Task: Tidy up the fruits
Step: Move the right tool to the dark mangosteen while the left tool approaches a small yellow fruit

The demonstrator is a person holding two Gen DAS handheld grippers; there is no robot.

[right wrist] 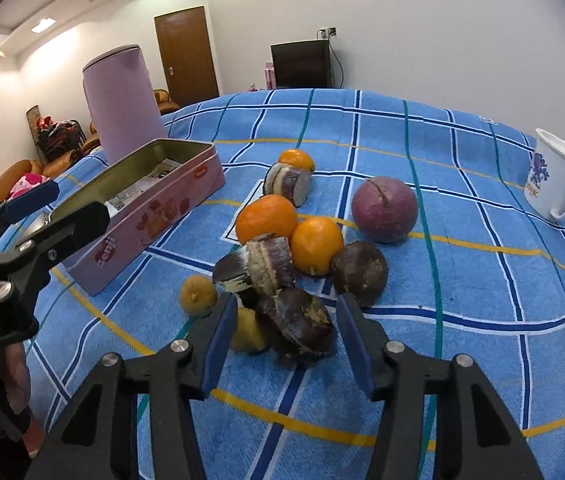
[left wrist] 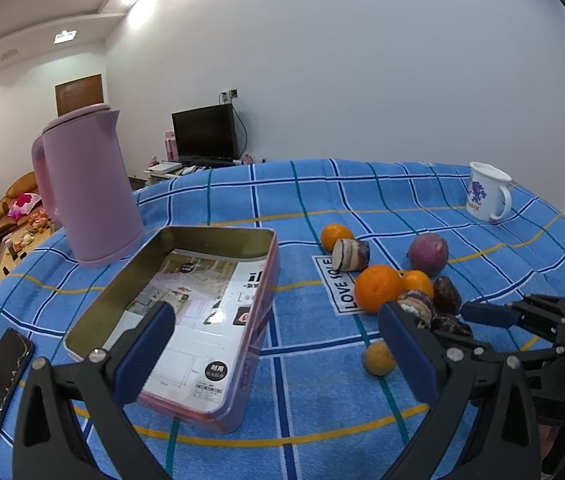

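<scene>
An open pink tin box lies on the blue checked tablecloth, holding only a paper sheet. To its right is a cluster of fruit: several oranges, a round purple fruit, dark brown pieces, a small yellow fruit. My right gripper is open, its jaws either side of the nearest dark brown piece. My left gripper is open and empty, above the box's near right corner. It shows at the left of the right wrist view.
A pink kettle stands behind the box. A white mug stands at the far right. A phone lies left of the box near the table edge. A room with a sofa and TV lies beyond.
</scene>
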